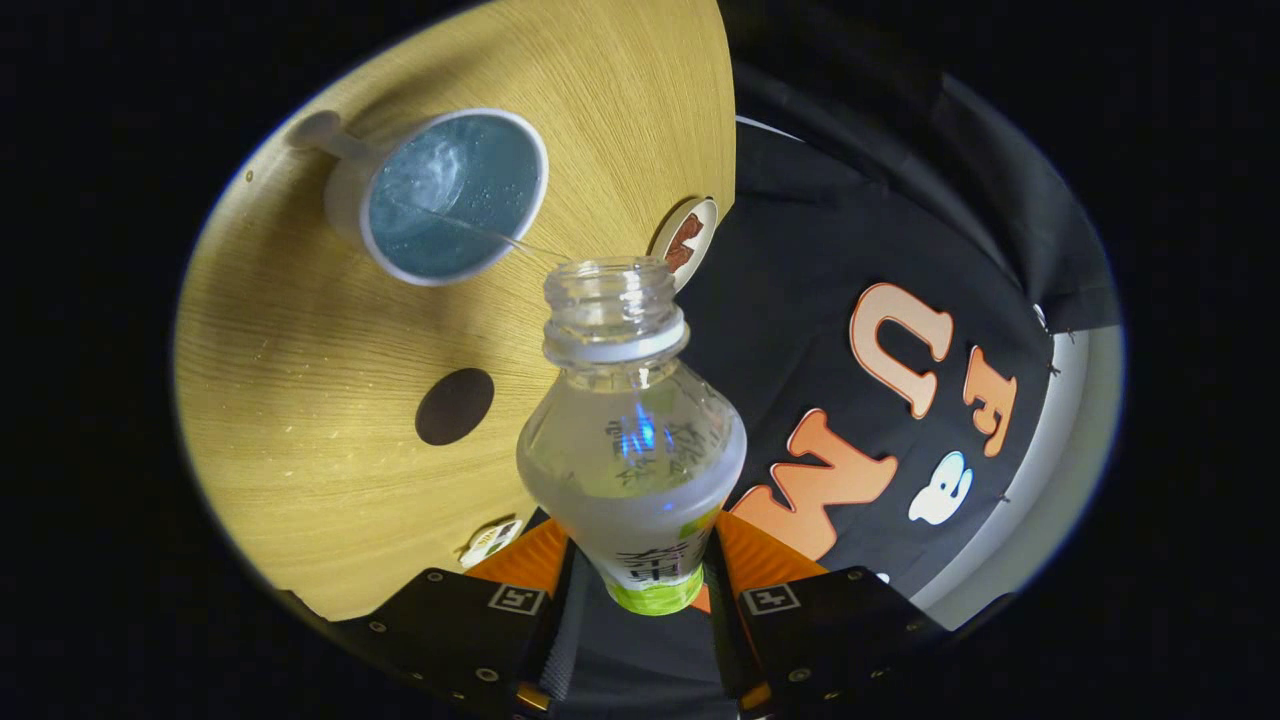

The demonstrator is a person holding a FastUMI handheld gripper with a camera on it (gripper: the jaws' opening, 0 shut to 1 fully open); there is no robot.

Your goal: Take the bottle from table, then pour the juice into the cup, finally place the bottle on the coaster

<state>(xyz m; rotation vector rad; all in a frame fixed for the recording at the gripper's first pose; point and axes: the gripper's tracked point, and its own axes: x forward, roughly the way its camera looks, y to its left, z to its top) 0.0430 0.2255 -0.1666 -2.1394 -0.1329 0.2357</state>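
My gripper (640, 585) is shut on a clear, uncapped plastic bottle (632, 440), one finger pressing on each side of its labelled body. The bottle is tipped over toward a white cup (450, 195) with a handle, standing beyond the fingers on the wooden table (300, 400). A thin stream of clear liquid runs from the bottle's mouth into the cup, which holds bubbly liquid. A dark round coaster (454, 406) lies flat on the table between the cup and the fingers, beside the bottle.
A round card with a brown mark (688, 240) lies at the table's edge just behind the bottle's mouth. A small white object (490, 542) sits on the table close to one finger. The booth's black cloth wall hangs past the table edge.
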